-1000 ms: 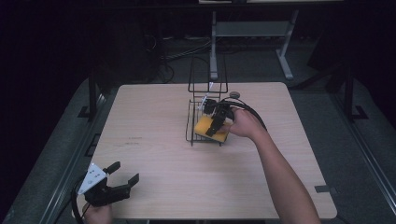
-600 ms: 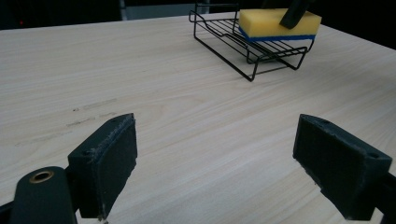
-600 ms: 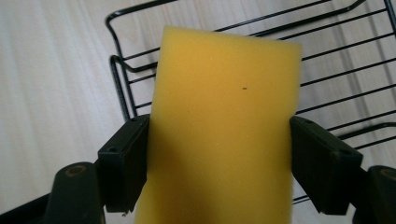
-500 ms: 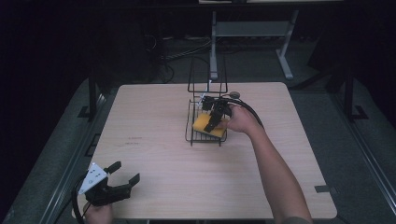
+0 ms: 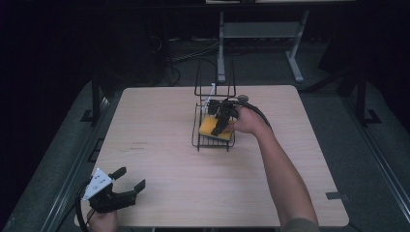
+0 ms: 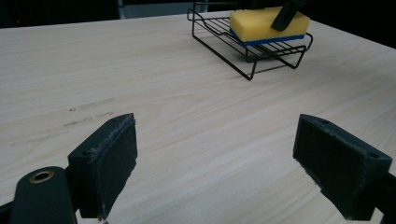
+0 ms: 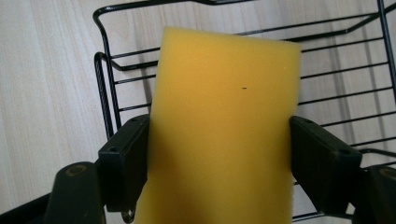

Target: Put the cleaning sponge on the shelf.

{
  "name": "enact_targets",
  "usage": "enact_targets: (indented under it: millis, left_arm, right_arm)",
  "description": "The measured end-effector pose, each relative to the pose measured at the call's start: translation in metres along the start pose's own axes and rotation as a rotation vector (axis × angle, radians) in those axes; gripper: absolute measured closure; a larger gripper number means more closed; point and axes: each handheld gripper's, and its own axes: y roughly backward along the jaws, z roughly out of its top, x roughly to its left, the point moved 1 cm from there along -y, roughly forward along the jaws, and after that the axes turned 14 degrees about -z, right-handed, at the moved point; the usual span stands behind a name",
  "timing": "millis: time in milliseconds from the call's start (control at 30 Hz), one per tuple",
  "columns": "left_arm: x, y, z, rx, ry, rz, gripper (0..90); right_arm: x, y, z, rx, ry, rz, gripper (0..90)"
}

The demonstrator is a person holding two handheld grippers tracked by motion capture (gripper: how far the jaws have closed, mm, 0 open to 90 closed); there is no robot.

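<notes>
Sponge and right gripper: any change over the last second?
Little. The right gripper keeps its jaws on the sides of the yellow sponge over the black wire rack; gripper and sponge shifted slightly toward the rack's far side. Nothing was let go. The left gripper stays open at the table's near left corner, and the rack has not moved.

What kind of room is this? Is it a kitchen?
Probably not a kitchen; it looks more like a lab or test room. A bare wooden table stands in a dark room, cables lie on the floor behind it, and a handheld right gripper grips a yellow sponge.
</notes>
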Motion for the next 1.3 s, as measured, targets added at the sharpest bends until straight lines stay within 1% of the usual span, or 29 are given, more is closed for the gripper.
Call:
enact_targets:
  millis: [33, 100, 133, 200, 400, 433, 500, 533, 600, 667, 733, 800, 833, 900, 1000, 1033, 1133, 1200, 1300]
  left_arm:
    - [0.0, 0.0, 0.0, -0.001, 0.0, -0.001, 12.9]
    - [0.0, 0.0, 0.0, -0.001, 0.0, 0.0, 12.9]
    - [0.001, 0.001, 0.0, 0.001, -0.001, 0.001, 12.9]
    - [0.0, 0.001, 0.0, -0.004, 0.004, 0.001, 12.9]
    - [0.0, 0.0, 0.0, 0.0, -0.001, 0.0, 12.9]
    - [0.0, 0.0, 0.0, 0.002, -0.001, 0.0, 12.9]
    - [0.0, 0.0, 0.0, 0.0, -0.003, 0.0, 12.9]
    - [0.0, 0.0, 0.0, -0.001, -0.003, 0.0, 13.0]
    - [0.0, 0.001, 0.0, -0.001, -0.001, 0.0, 12.9]
    - [-0.001, 0.001, 0.0, 0.0, -0.004, 0.0, 12.9]
    - [-0.001, 0.001, 0.0, 0.001, -0.006, -0.002, 12.9]
    - [-0.001, 0.0, 0.0, 0.002, -0.005, -0.008, 12.9]
    - [-0.001, 0.0, 0.0, 0.004, -0.006, -0.007, 12.9]
    - [-0.002, -0.001, 0.0, 0.004, -0.007, -0.006, 12.9]
    - [-0.002, -0.001, 0.0, 0.005, -0.007, -0.008, 13.0]
    - [-0.002, -0.001, 0.0, 0.005, -0.007, -0.008, 12.9]
    - [-0.002, -0.001, 0.0, 0.006, -0.009, -0.007, 12.9]
    - [-0.002, -0.002, 0.0, 0.007, -0.01, -0.007, 13.0]
    - [-0.003, -0.003, 0.001, 0.01, -0.013, -0.009, 13.0]
  right_arm:
    - [0.0, 0.0, 0.001, 0.001, 0.002, 0.0, 25.7]
    - [-0.001, -0.003, 0.0, -0.009, 0.024, 0.005, 25.9]
    - [0.0, -0.005, 0.0, -0.012, 0.022, 0.015, 25.8]
    - [0.0, -0.007, 0.0, -0.021, 0.036, 0.014, 25.9]
    - [0.002, -0.012, 0.002, -0.042, 0.047, 0.027, 25.7]
    - [0.002, -0.012, 0.001, -0.05, 0.036, 0.031, 25.1]
    - [0.002, -0.012, 0.001, -0.052, 0.034, 0.031, 24.4]
    - [0.003, -0.012, 0.001, -0.056, 0.025, 0.033, 23.7]
    - [0.003, -0.013, 0.0, -0.048, 0.018, 0.041, 22.3]
    - [0.004, -0.012, -0.001, -0.046, 0.018, 0.032, 21.9]
    - [0.003, -0.012, -0.001, -0.05, 0.005, 0.035, 21.4]
    - [0.003, -0.01, -0.002, -0.051, -0.005, 0.028, 19.2]
    - [0.003, -0.01, -0.002, -0.047, -0.009, 0.025, 19.2]
    - [0.003, -0.009, -0.002, -0.053, -0.011, 0.034, 19.5]
    - [0.002, -0.009, -0.003, -0.053, -0.032, 0.043, 18.6]
    - [0.002, -0.009, -0.003, -0.057, -0.037, 0.04, 18.4]
    - [0.001, -0.009, -0.007, -0.076, -0.068, 0.049, 18.5]
    - [0.001, -0.008, -0.009, -0.067, -0.071, 0.04, 18.7]
    - [0.0, -0.005, -0.012, -0.078, -0.075, 0.035, 18.7]
